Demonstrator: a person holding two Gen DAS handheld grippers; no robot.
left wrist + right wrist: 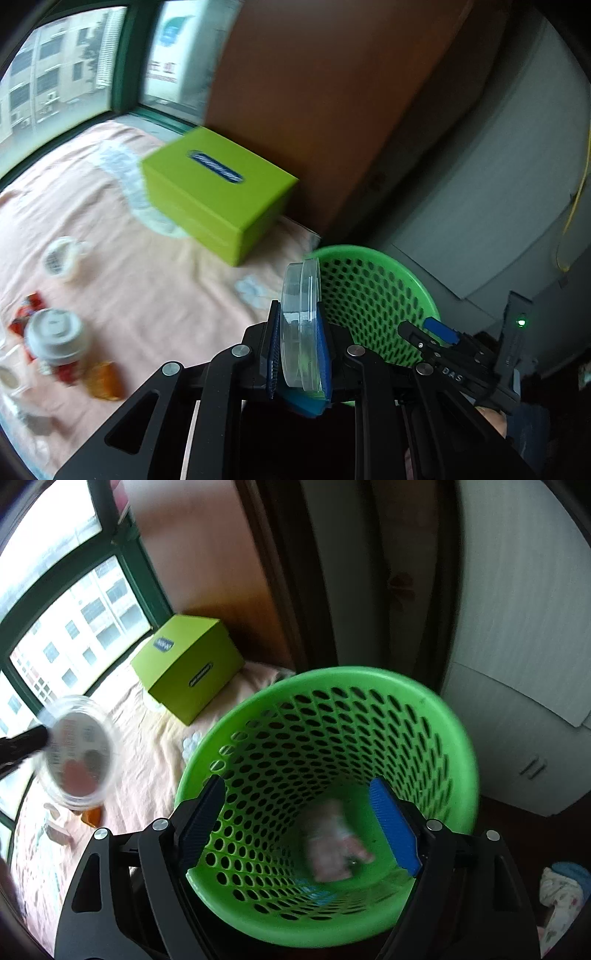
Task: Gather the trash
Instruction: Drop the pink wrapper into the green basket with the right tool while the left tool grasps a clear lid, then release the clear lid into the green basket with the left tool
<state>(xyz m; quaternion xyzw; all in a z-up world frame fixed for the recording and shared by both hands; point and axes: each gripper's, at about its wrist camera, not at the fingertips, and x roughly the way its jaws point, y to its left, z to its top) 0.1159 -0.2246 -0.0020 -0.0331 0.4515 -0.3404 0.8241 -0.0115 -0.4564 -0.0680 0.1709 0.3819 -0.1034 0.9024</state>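
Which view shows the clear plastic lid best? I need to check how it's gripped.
The left wrist view: the clear plastic lid stands edge-on, pinched between the left gripper pads, beside the green basket. The right wrist view shows its round face, blurred at the left edge, with the grip mostly out of frame.

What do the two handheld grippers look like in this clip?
Both are black linkage frames with triangular cut-outs and round silver pivot bolts. The left gripper has blue ribbed pads. The right gripper has one blue ribbed pad and one in shadow; its body carries white lettering and a green light.
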